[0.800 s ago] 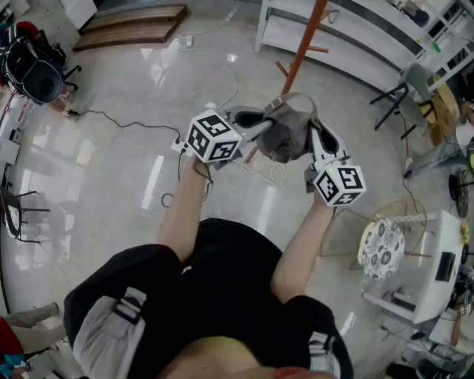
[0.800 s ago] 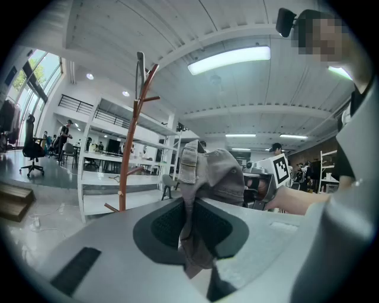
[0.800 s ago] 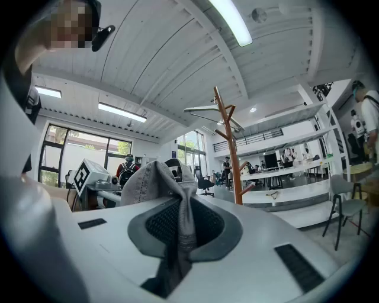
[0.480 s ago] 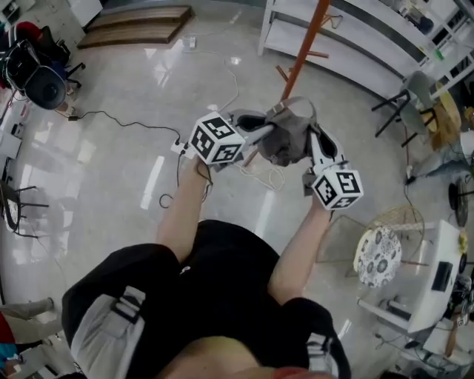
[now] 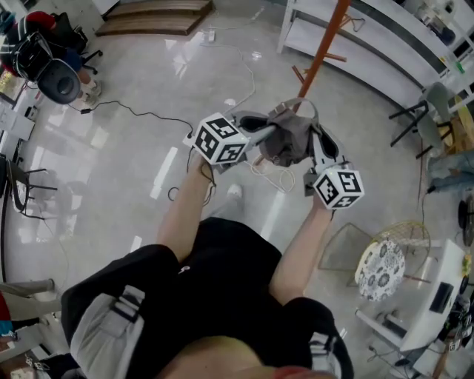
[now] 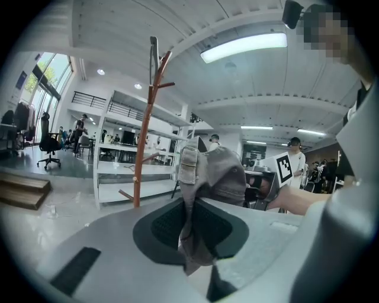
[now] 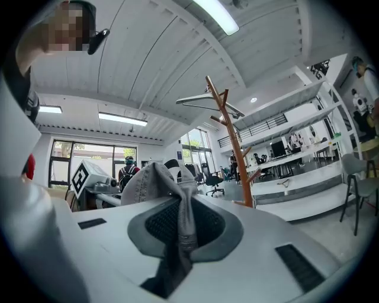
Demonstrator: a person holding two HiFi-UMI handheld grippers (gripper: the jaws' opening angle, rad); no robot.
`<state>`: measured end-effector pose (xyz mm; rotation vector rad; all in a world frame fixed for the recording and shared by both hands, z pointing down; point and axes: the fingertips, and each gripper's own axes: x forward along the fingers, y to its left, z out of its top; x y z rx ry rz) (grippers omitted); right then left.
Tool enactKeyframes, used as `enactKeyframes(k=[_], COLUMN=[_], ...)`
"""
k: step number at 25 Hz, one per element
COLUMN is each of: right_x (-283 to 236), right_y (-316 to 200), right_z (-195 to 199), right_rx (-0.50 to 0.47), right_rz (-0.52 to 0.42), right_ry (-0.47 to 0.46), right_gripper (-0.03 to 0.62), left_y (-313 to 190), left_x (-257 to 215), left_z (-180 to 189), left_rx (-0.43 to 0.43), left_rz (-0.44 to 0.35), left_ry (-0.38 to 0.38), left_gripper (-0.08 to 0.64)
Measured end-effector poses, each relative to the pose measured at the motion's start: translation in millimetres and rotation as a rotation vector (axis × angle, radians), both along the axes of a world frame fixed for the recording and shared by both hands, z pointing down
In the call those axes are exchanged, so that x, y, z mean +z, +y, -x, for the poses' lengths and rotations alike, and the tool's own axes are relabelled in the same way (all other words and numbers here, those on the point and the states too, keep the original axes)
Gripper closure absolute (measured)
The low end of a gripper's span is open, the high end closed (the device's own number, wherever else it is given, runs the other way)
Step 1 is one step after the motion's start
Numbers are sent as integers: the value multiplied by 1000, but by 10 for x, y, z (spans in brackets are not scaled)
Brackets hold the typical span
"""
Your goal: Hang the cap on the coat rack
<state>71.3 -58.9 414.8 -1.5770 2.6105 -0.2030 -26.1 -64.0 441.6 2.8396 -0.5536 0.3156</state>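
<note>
White shelving (image 5: 348,44) stands well apart from a black chair (image 5: 59,81).

Cap (image 5: 290,142) faded grey-taupe. Coat rack (image 5: 324,46) orange-brown. My left gripper (image 5: 268,132) and right gripper (image 5: 316,139): pale grey, black-and-white marker cubes (image 5: 221,138).

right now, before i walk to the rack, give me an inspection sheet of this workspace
surface: glossy pale floor
job's things: grey cap held up between both grippers; orange-brown coat rack ahead, cap not yet on it
clutter: round patterned disc on a wire frame
grippers: left gripper shut on the cap's fabric; right gripper likewise
cables: black cable and white cable loose on the floor
surroundings: white shelving, office chair, wooden steps
</note>
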Motion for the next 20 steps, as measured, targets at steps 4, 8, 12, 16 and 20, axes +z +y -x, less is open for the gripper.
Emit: enactKeyframes(k=[4,8,12,16,20], right_x=[156,291,488,738,851], right_y=[-349,-838,-1275,-1701,-2070], right_z=[23,-56,-230,-331,-393], right_rx=[-10,-1,17,36,59], right_rz=[28,88,141,200,243], right_ry=[1,19,23,23,45], right_gripper=[566,566,566,565,565], left_y=[-340,-834,-1282,-1720,-2124], left_x=[148,316,515,758,908], left_z=[14,-67,-254,-363,-442], left_rx=[-29,-23,-7,5,3], left_rz=[22,83,114,157,193], left_ry=[-6,4,-10,-29,-35], left_gripper=[523,523,523,523,523])
